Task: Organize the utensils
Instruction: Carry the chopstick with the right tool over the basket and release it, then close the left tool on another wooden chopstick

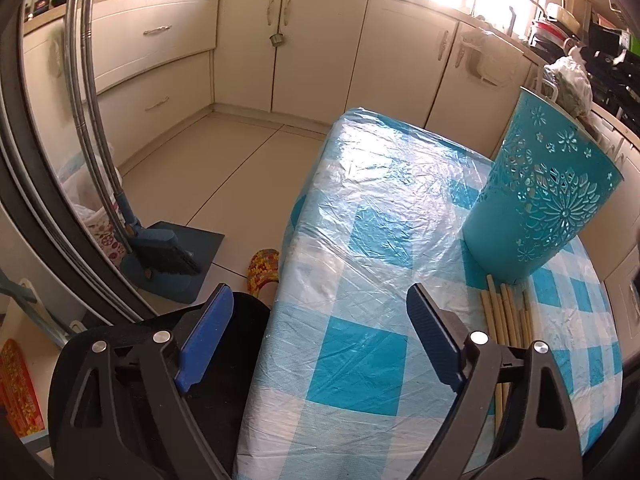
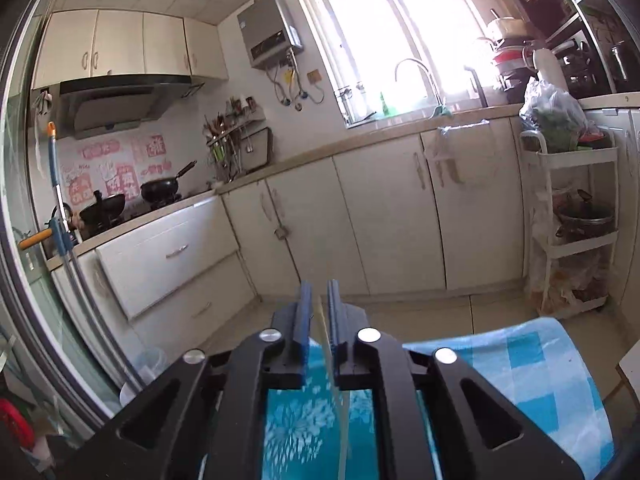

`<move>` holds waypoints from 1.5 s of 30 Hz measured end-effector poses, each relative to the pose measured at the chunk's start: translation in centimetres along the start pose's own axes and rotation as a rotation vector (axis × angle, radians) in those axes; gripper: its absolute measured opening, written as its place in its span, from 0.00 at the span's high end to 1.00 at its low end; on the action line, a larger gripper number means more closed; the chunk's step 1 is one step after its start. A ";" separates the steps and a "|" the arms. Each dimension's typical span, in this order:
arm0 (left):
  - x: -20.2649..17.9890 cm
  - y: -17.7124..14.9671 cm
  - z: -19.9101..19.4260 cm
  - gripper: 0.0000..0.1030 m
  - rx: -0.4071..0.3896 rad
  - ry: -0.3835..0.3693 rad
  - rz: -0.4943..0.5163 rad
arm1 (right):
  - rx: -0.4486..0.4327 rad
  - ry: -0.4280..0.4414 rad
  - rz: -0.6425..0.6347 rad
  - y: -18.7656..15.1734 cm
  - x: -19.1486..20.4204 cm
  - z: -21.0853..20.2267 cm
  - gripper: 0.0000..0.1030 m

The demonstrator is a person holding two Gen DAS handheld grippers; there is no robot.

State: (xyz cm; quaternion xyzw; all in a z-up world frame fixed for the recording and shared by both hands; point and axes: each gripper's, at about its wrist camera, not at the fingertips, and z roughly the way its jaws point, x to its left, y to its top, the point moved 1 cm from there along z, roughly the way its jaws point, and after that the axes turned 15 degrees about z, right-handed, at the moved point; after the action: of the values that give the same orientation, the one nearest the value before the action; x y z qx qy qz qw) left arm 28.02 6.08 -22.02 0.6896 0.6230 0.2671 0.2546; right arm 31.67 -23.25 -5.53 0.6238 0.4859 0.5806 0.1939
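At the far left of the left wrist view, a red card with yellow printing (image 1: 18, 392) is seen; its characters are too small to be read. Beside it, a blue dustpan with a dark brush (image 1: 168, 256) is stood on the pale tiled floor (image 1: 192, 160), and a multicoloured woven slipper (image 1: 263, 270) lies just beside the table edge.

The left gripper (image 1: 320, 340) is held with its blue-padded jaws wide apart. Nothing is located between them; only the table surface is seen in the gap.

The table covered with a blue-and-white checked cloth under clear plastic film (image 1: 380, 208) occupies the centre. On it, to the right, a bundle of pale wooden chopsticks (image 1: 506, 312) lies flat, its far ends close against the base of the turquoise perforated plastic holder with a flower pattern (image 1: 540, 196), which stands on the table and appears tilted in the fisheye view.

In the right wrist view, pink paper decorations with printed characters (image 2: 116, 168) are fixed to the wall at left; the writing cannot be read. Two black woks (image 2: 160, 190) are placed on the stove. A grey wall-mounted water heater (image 2: 268, 32) bears no readable label.

The right gripper (image 2: 319, 320) is parted by a narrow gap. A single pale chopstick (image 2: 338, 400) runs through this gap and down over the turquoise holder below; whether the pads press on it cannot be told.
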 end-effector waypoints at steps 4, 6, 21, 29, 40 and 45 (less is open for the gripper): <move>-0.5 0.0 -0.3 0.18 -0.008 0.001 0.021 | 0.049 -0.016 0.034 -2.4 -0.6 -5.2 0.74; -0.7 0.1 -0.4 0.18 -0.011 -0.005 0.033 | 0.138 -0.070 0.030 -5.3 -1.1 -7.2 0.74; -7.0 0.4 -0.9 0.18 0.054 -0.088 0.151 | 0.567 -0.312 -0.018 -16.9 -4.6 -1.3 0.90; -9.2 1.0 0.9 0.18 0.110 -0.100 0.180 | 0.602 -0.316 -0.073 -17.2 -5.4 -1.9 0.91; -11.2 1.0 3.5 0.18 0.196 -0.053 0.221 | 0.645 -0.307 -0.054 -16.2 -7.8 -3.8 0.91; -12.5 1.0 3.2 0.34 0.189 -0.060 0.261 | 0.631 -0.296 -0.044 -16.2 -7.9 -3.8 0.90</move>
State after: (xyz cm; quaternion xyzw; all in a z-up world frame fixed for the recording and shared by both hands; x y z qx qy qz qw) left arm 29.97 -6.54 -24.28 0.7931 0.5427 0.2175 0.1704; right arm 23.23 -23.75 -21.88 0.7200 0.6212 0.3008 0.0725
